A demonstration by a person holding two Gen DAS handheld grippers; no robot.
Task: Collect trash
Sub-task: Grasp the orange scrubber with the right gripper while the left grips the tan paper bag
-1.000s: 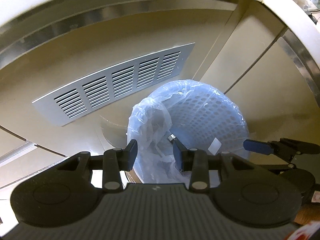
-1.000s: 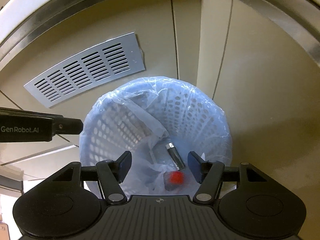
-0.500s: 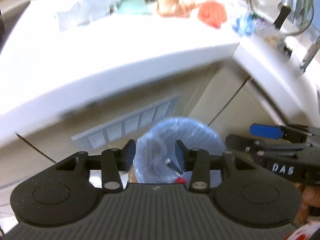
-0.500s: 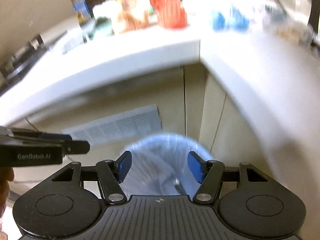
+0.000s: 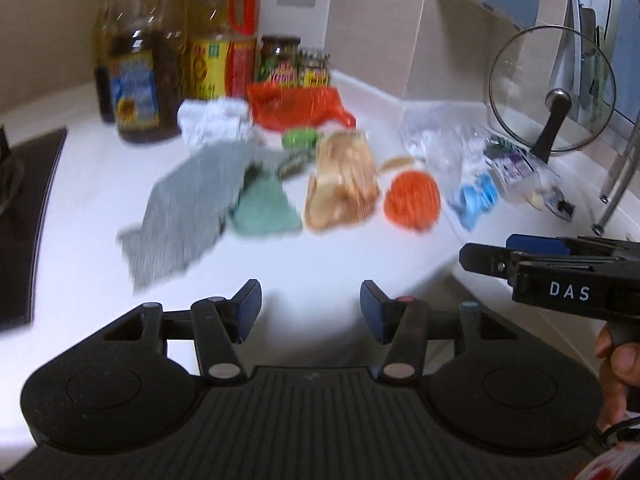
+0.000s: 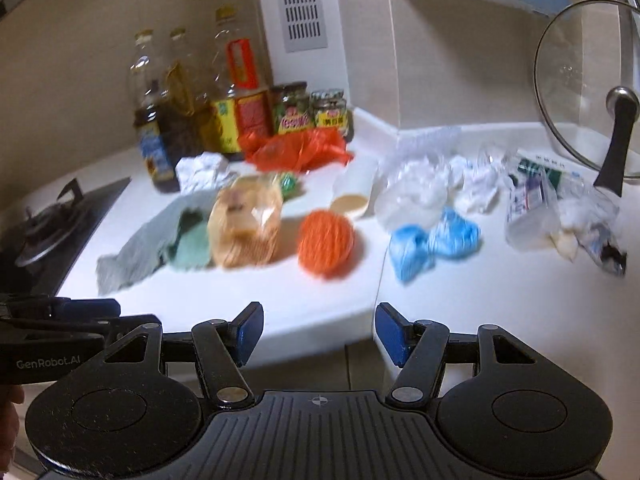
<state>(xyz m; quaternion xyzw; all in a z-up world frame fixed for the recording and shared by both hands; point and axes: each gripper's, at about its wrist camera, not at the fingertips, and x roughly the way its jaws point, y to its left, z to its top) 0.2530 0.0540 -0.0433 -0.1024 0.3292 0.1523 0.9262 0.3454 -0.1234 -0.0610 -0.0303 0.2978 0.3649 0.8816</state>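
Both tongs hang empty over the near edge of the white surface [image 6: 500, 300]. The left tongs [image 5: 310, 308] are spreading apart with nothing between them; the right tongs [image 6: 319, 334] stand apart, likewise holding nothing. The trash lies well ahead of them, strewn across the surface: an orange net ball [image 6: 326, 240], a tan crumpled bag [image 6: 246, 226], blue crumpled pieces [image 6: 434, 242], clear plastic wrappers [image 6: 412, 190], a red plastic bag [image 6: 296, 148] and a white paper wad [image 6: 200, 170].

We judge the chief risks as follows. The soft, springy pieces may slip from a shallow pinch. A grey-green cloth [image 5: 188, 208], which may not be trash, lies touching the tan crumpled bag and could be dragged along with it. The oil bottles [image 5: 138, 60] and jars [image 6: 308, 112] stand just behind the red plastic bag, so a long reach could topple them; the glass lid [image 6: 592, 96] leans near the wrappers at the right. Both views are blurred, so fine edges cannot be told.
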